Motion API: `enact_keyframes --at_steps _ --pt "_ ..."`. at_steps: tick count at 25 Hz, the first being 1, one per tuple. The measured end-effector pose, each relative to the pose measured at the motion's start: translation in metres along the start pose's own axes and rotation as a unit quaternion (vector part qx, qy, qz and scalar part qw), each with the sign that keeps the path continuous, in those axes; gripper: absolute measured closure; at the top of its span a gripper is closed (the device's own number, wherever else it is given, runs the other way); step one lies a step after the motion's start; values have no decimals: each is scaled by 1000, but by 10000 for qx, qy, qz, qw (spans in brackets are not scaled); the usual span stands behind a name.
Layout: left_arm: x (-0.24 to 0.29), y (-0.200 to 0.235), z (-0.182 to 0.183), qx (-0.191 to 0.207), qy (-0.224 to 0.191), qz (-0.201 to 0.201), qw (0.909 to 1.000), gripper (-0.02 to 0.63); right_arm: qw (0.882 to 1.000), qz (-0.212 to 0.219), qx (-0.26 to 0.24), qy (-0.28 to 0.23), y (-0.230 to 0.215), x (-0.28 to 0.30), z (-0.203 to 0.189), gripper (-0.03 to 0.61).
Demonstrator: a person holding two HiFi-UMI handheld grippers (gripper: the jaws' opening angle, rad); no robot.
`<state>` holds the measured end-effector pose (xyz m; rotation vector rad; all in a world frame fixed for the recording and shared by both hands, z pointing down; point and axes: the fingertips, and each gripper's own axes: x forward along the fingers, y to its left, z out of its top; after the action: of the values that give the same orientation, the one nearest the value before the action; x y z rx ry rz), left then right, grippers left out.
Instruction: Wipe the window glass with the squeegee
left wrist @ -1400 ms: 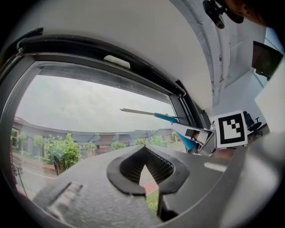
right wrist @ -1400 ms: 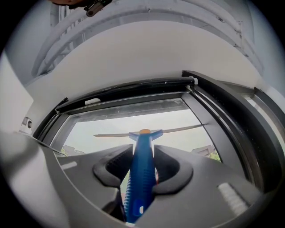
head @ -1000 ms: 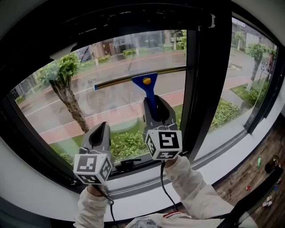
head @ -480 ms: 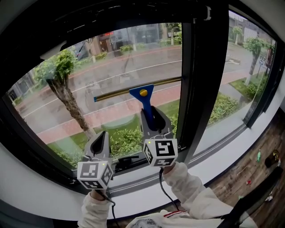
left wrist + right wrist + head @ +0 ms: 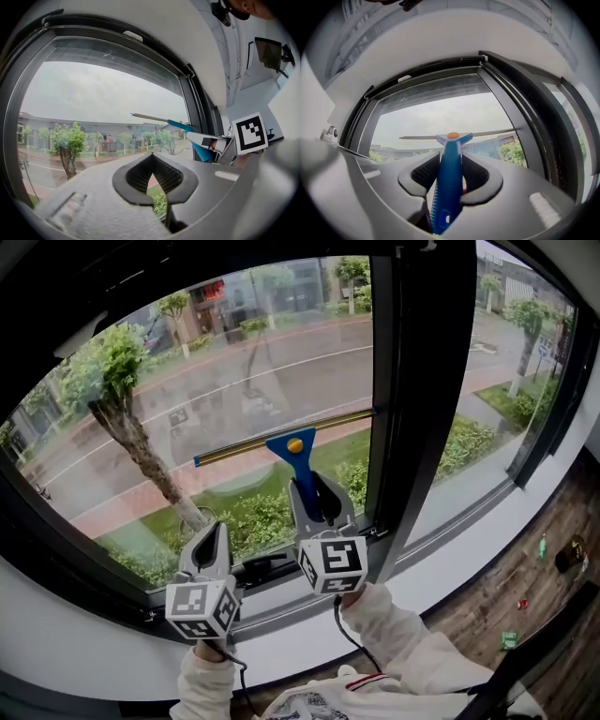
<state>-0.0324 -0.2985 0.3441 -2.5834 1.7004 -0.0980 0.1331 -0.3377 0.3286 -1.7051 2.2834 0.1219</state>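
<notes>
as the right gripper (image 5: 315, 495) clamps the blue-handled squeegee (image 5: 294, 454) against clear window glass (image 5: 234, 371) mid-frame, left gripper (image 5: 213, 532) lower left, jaws together, empty

No words or numbers could be read; the marker cube (image 5: 333, 564) below the window glass (image 5: 234, 381) bore only square patterns; a red sign (image 5: 217, 289) beyond the glass was too blurred.

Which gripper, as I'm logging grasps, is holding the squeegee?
The right gripper: its jaws clamp the handle of the blue squeegee. The left gripper has its jaws together, holding nothing.
</notes>
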Motion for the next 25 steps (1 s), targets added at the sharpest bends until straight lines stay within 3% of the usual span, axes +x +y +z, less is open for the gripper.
enact_keyframes --at_steps 25 --pt "6 -10 -49 -108 422 -134 9990 613 9966 -64 48 826 -8 -31 -82 431"
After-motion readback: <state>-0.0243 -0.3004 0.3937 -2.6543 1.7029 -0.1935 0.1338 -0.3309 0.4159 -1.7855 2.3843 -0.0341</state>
